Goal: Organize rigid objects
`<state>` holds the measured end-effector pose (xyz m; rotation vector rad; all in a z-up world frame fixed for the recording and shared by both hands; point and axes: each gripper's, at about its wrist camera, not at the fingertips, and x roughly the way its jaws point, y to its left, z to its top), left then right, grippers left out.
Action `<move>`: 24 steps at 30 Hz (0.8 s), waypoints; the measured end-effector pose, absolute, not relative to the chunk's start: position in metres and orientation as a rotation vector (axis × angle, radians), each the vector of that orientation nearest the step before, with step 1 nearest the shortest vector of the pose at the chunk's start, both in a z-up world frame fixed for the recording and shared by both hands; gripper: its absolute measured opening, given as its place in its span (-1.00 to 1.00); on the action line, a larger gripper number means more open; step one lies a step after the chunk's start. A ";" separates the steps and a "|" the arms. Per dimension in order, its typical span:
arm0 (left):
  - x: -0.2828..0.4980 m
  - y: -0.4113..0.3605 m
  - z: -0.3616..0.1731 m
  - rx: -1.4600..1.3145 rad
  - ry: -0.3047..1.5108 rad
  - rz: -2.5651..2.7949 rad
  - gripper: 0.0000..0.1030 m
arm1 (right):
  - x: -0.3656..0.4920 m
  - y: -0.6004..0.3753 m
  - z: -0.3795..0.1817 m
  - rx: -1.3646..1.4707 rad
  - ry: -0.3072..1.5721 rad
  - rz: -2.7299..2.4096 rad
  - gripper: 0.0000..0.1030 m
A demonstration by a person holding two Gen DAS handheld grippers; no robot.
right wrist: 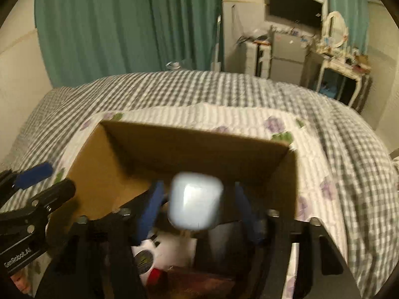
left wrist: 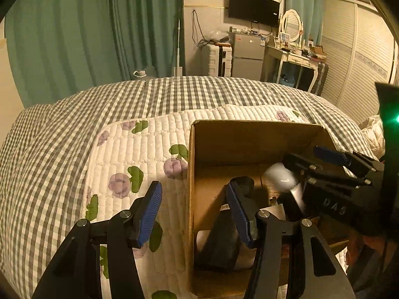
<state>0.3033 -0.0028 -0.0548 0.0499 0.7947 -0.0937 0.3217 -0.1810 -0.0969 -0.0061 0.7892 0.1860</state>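
Note:
An open cardboard box (left wrist: pixel 192 159) (right wrist: pixel 82 164) sits on a floral quilted mat on the bed. My right gripper (right wrist: pixel 197 199) is above the box with its jaws open; a small white rounded case (right wrist: pixel 195 203) is between them, blurred, not touching either pad. From the left wrist view the right gripper (left wrist: pixel 311 164) reaches in from the right, with the white case (left wrist: pixel 280 175) at its tip. My left gripper (left wrist: pixel 194 194) is open and empty, straddling the box's left wall. Inside lie a dark object (left wrist: pixel 224 236) and a white object (right wrist: pixel 172 249).
The floral mat (left wrist: pixel 139 154) lies on a grey checked bedspread (left wrist: pixel 49 149). Green curtains (left wrist: pixel 87 30), a small fridge (left wrist: pixel 248 54), a dressing table (left wrist: pixel 296 57) and a wall screen (left wrist: pixel 253 7) stand beyond the bed.

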 end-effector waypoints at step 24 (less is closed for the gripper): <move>0.122 -0.008 0.106 0.013 0.481 -0.147 0.34 | 0.086 -0.210 0.117 -0.087 0.473 0.085 0.54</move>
